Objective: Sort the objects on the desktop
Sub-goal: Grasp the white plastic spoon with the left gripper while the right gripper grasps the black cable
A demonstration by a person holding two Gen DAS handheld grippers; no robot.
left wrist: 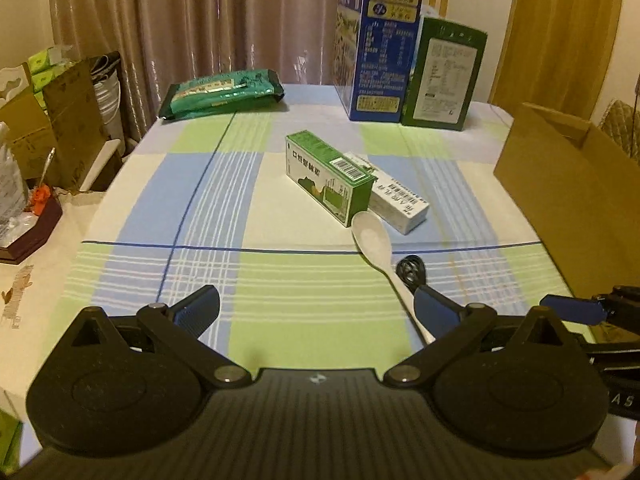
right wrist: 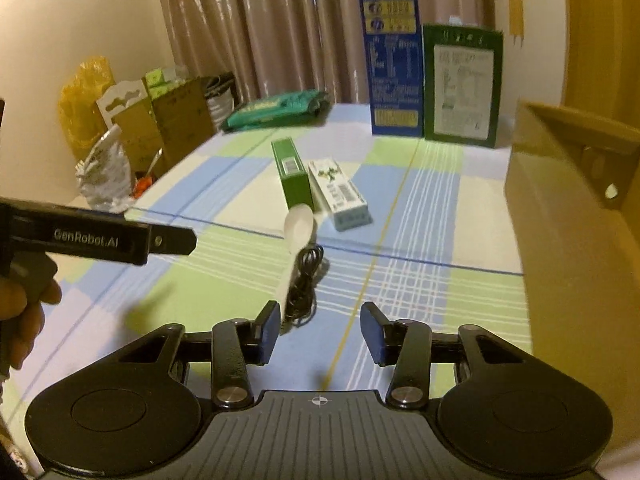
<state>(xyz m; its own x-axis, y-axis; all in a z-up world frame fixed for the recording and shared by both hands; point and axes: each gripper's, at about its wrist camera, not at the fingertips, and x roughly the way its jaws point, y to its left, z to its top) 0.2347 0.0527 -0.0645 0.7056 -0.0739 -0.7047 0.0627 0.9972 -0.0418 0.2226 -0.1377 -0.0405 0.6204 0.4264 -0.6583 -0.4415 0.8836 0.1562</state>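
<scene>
Nearest the lens in the left wrist view we see our left gripper with its jaws spread wide over the checked tablecloth, nothing between the pads. Its right finger sits just over the handle end of the white spoon; whether it touches we cannot tell. So the spoon lies at the right edge of this gripper's span, not centred in it.

Moving right, the spoon's bowl rests against the end of the green carton, which lies flat with a white carton just beside it. A coiled black cable lies just right of the spoon handle.

In the right wrist view our right gripper has its jaws partly apart and gripping nothing. The spoon handle ends at the tip of its left finger; contact is unclear. The cable lies ahead of the gap, toward its left side.

Far back on the table we note a green packet at left, then a tall blue box and a green box standing upright side by side. At the right edge stands a brown cardboard box, well apart from the spoon.
</scene>
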